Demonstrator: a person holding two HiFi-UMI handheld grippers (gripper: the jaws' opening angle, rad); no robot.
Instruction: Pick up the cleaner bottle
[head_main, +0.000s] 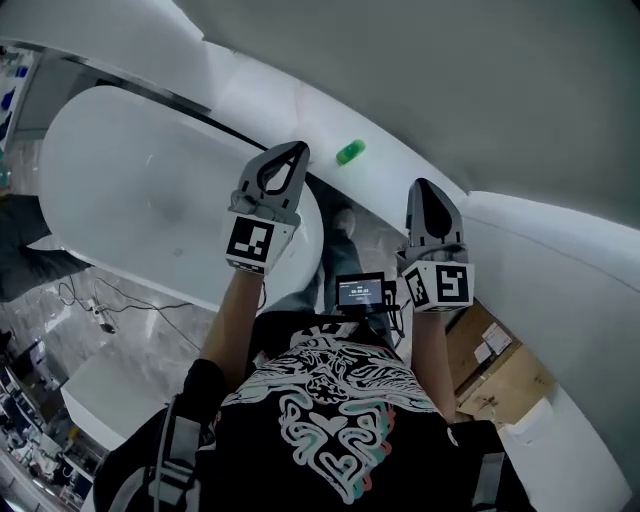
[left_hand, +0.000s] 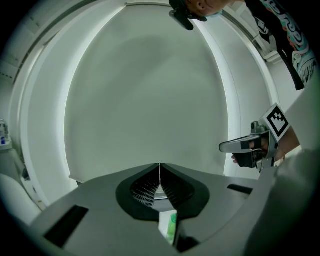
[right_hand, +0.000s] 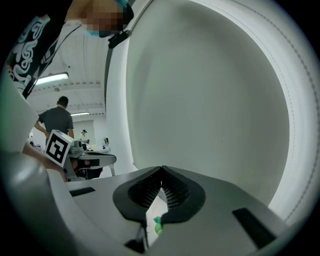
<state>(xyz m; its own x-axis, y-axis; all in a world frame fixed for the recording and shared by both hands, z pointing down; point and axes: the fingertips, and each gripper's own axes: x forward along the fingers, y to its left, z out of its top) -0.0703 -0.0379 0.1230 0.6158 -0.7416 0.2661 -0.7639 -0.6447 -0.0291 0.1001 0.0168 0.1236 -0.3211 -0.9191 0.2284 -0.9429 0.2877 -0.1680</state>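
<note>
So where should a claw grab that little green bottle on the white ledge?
Probably grab the green bottle around its middle, across its narrow width, coming from the person's side, since the grey wall rises behind the white ledge. Both left claw and right claw are shut, so one must open first.

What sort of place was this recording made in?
Likely a bathroom mock-up inside a workshop or lab rather than a home: a white bathtub, loose cables and cardboard boxes lying near it, and a person standing in the background.
</note>
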